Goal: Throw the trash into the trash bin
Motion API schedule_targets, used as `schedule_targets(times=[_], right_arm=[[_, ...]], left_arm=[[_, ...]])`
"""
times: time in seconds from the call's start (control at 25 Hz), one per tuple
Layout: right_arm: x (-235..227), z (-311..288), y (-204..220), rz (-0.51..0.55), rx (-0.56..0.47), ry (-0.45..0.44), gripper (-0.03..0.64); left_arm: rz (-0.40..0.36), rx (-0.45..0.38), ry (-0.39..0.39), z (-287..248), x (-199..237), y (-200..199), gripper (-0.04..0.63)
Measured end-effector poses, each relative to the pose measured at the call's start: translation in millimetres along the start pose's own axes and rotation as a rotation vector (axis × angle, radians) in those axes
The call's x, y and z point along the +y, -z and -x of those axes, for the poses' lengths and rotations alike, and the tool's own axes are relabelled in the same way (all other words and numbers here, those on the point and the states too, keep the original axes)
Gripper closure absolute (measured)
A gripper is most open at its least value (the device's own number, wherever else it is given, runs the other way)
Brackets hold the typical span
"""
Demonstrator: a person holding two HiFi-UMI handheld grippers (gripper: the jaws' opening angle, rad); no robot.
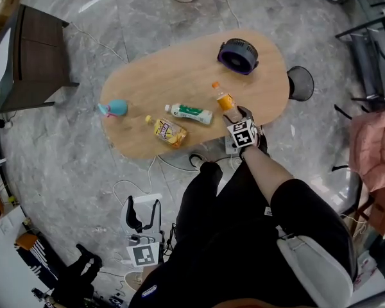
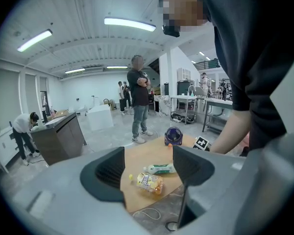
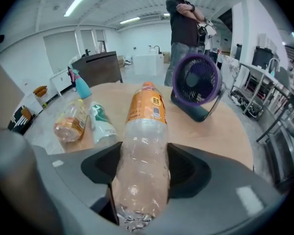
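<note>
My right gripper (image 3: 143, 168) is clamped on the orange-label bottle (image 3: 146, 131). Both dark pads press its clear, dimpled plastic just below the label. The bottle has an orange cap and a smooth orange wrap with a small blue patch (the print is too small for me to read). In the head view it sits at the near right edge of the table (image 1: 179, 76), pointing away from me.

The table is a rounded oval of pale, matte wood. On it, left of my grip, lies a clear bottle with a green-and-white label (image 1: 190, 113). Nearer and further left is a crumpled bottle with a yellow label (image 1: 167, 131). I can read neither label. A teal spray bottle (image 1: 114, 108) stands at the far left rim. A purple round fan (image 1: 238, 55) on a dark base occupies the far right end.

The trash bin (image 1: 300, 83), dark and round, stands on the floor just off the table's right edge. Bare grey marbled floor lies around it.

My left gripper (image 1: 144, 210) hangs low over the floor on the near side, well apart from the table. Its jaws are apart with nothing between them. White cables (image 1: 131, 185) loop on the floor just beyond it.
</note>
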State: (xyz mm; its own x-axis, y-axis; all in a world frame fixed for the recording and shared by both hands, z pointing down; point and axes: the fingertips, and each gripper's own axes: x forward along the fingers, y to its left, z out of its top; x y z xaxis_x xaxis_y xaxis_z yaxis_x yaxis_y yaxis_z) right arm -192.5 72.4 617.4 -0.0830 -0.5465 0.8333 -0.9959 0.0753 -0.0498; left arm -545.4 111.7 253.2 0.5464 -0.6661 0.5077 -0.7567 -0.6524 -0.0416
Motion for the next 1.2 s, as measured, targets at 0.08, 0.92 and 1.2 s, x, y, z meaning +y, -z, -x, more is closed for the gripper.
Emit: schedule_targets(times=[0.08, 0.92, 1.2], right_arm=[[7.1, 30.8, -17.2, 0.036, -0.049, -0.031, 0.307], [-168.9, 279.7, -48.2, -0.266, -0.366, 0.27, 0.307], [-315.5, 284.4, 14.9, -0.437, -0.349, 0.362, 0.307]], left_arm=[[-0.014, -0.029, 0.01, 0.1, -1.4, -8.3, 0.175], [-0.19, -0.195, 0.236, -91.1, -67.8, -101.5, 0.179], [-0.248, -0.128, 0.265, -156.5, -151.0, -132.1, 0.179]])
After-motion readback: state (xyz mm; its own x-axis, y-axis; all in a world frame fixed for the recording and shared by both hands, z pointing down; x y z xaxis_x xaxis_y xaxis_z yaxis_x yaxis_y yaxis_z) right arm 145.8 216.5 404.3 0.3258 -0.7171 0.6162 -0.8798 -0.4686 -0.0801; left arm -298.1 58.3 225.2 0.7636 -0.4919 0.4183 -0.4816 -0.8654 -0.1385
